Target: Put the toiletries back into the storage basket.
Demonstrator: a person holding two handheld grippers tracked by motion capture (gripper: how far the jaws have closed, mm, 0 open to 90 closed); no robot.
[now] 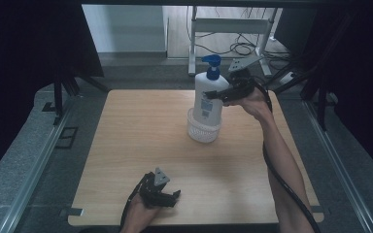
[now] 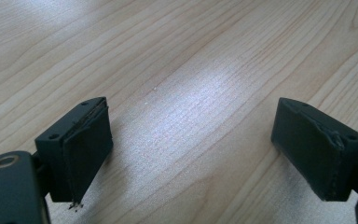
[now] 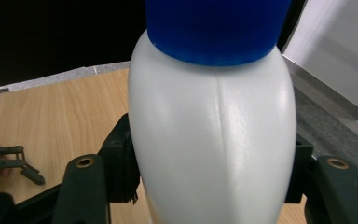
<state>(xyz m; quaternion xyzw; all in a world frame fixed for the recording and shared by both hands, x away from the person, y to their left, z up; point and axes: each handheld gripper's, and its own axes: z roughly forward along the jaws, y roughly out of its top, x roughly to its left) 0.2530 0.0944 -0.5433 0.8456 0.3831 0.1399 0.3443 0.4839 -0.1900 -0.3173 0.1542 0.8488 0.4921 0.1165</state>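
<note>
There is one white bottle (image 1: 207,97) with a blue pump, one white basket (image 1: 203,131), one table (image 1: 141,145) and two grippers: left (image 1: 167,196), right (image 1: 221,93).

bottle label (image 1: 206,105) print too small to read

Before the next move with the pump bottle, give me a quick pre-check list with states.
1. Right claw shut on the pump bottle: ok, its pads press both sides of the white body in the right gripper view.
2. Grip height: ok, on the upper body just below the blue pump collar.
3. Bottle upright: ok, it stands vertical in the high view.
4. Bottle base inside the white basket: ok; whether it rests on the basket floor, cannot tell.
5. Left claw open and holding nothing: ok, bare wooden table between its pads.
6. Left claw clear of the basket: ok, it sits at the near table edge.
</note>
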